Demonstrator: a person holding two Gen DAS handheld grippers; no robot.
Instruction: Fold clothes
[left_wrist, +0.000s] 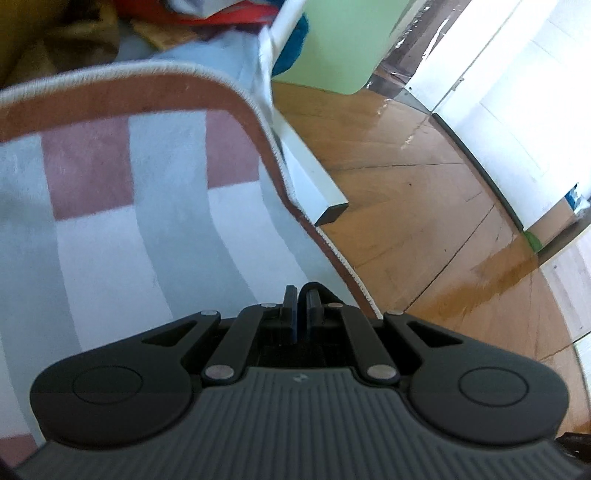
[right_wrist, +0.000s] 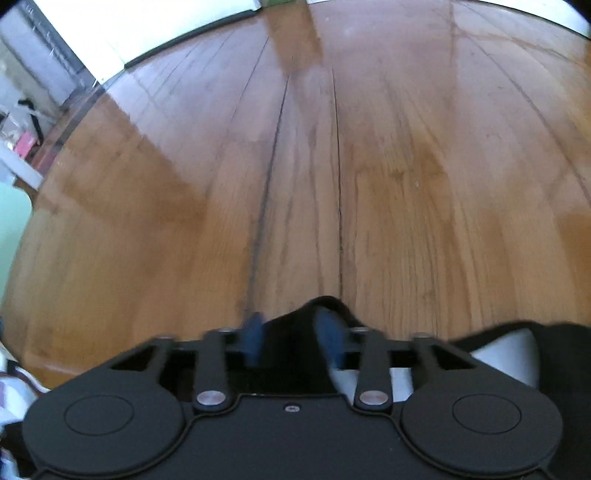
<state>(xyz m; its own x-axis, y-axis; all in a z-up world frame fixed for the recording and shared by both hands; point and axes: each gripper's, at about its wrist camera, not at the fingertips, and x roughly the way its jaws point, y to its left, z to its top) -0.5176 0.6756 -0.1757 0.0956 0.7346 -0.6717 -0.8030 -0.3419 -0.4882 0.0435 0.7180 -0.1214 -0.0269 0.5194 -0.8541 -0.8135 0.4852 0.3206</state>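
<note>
Your left gripper (left_wrist: 300, 310) has its fingers (left_wrist: 290, 306) pressed nearly together, a thin black strip looped over the right one; whether it is pinched there cannot be told. It hangs over a checked blanket (left_wrist: 140, 206) in pale blue, white and dusty pink with a brown border, beside a white bar (left_wrist: 314, 184) and the wooden floor (left_wrist: 424, 229). Bright clothes (left_wrist: 221, 14) are heaped beyond the blanket. Your right gripper (right_wrist: 293, 332) has its fingers (right_wrist: 253, 332) spread, with a black garment (right_wrist: 295, 332) draped between them and trailing right, above the blurred floorboards.
</note>
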